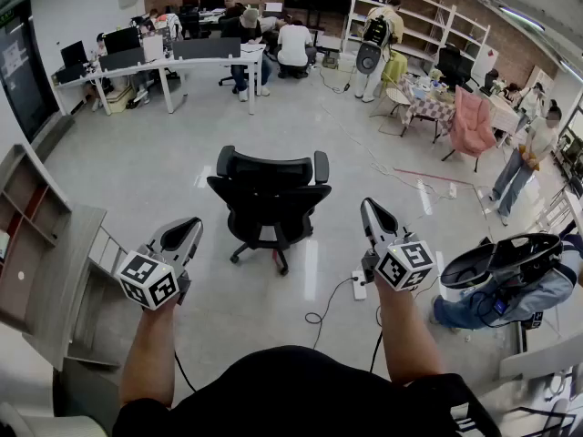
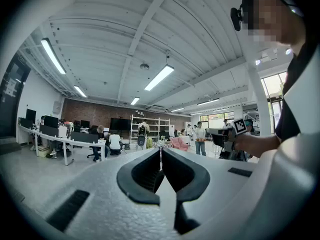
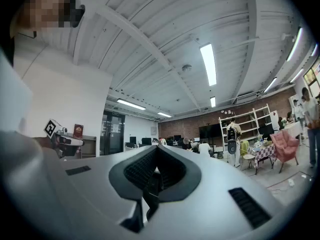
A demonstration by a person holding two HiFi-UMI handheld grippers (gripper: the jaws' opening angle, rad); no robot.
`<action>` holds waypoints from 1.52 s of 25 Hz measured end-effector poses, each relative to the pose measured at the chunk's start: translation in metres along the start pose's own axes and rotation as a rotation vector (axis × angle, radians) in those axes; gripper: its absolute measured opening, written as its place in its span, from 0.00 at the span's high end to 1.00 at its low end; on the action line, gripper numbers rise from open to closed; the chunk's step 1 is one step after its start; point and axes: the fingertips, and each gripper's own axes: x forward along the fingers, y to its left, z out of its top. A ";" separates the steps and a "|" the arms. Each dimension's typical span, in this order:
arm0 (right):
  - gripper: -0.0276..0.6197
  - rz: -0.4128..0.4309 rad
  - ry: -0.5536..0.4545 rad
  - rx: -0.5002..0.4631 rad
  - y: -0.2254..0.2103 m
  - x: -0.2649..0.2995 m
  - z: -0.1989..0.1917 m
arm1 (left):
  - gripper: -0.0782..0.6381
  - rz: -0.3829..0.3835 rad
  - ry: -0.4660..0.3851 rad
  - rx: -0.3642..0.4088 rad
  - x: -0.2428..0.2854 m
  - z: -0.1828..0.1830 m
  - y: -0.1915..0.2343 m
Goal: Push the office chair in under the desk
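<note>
Office chair upright on floor, well apart from desk

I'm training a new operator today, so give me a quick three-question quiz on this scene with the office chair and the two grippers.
1. True or false: the left gripper has its fingers shut with nothing between them.
2. Where is the office chair? A: upright on open floor ahead, touched by neither gripper. B: lying on its side. C: tucked under a desk.
3. Fill in: the white ___ on the floor close to the right gripper trails a black cable.

Key: 1 true. 2 A. 3 power strip.
</note>
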 end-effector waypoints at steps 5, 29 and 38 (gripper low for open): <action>0.94 -0.025 -0.018 0.003 -0.021 0.001 -0.001 | 0.85 0.001 -0.030 0.006 0.013 0.004 -0.003; 0.94 0.048 -0.064 0.071 -0.100 0.030 -0.007 | 0.85 0.053 0.001 -0.008 0.081 -0.004 -0.027; 0.94 0.051 -0.022 0.072 -0.111 0.044 -0.021 | 0.85 0.061 0.024 -0.039 0.098 -0.019 -0.020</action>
